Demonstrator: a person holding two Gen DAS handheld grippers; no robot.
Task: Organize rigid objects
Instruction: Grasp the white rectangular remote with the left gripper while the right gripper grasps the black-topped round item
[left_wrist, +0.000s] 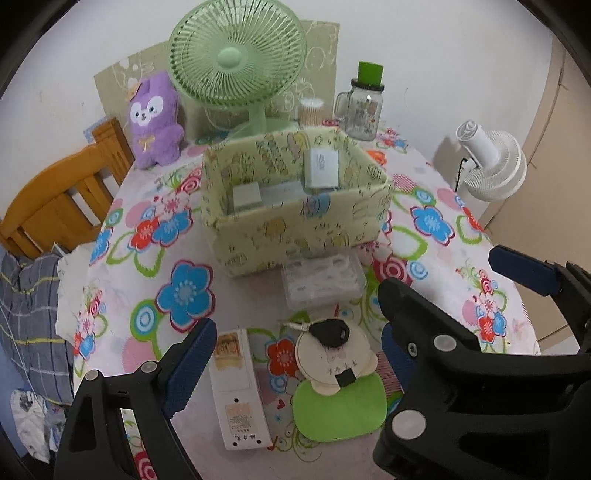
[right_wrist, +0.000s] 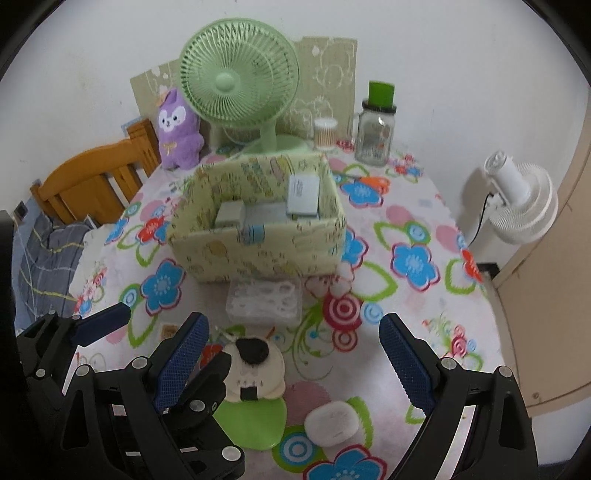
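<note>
Both claws hung released and empty over the near edge of the counter (left_wrist: 122, 236). The left claw (left_wrist: 295, 354) straddled a white remote (left_wrist: 240, 387) lying flat just beside a round cream pouch (left_wrist: 332, 358), with a black key (left_wrist: 330, 332) on top. The right claw (right_wrist: 291, 354) stood above a small white case (right_wrist: 332, 422). The remote looked light, stiff and smooth, so a pinch across its narrow sides near the middle seemed safest. The case looked slick and rounded, likely to squirt out unless taken across its short width. The patterned box (right_wrist: 258, 254) waited behind.
</note>
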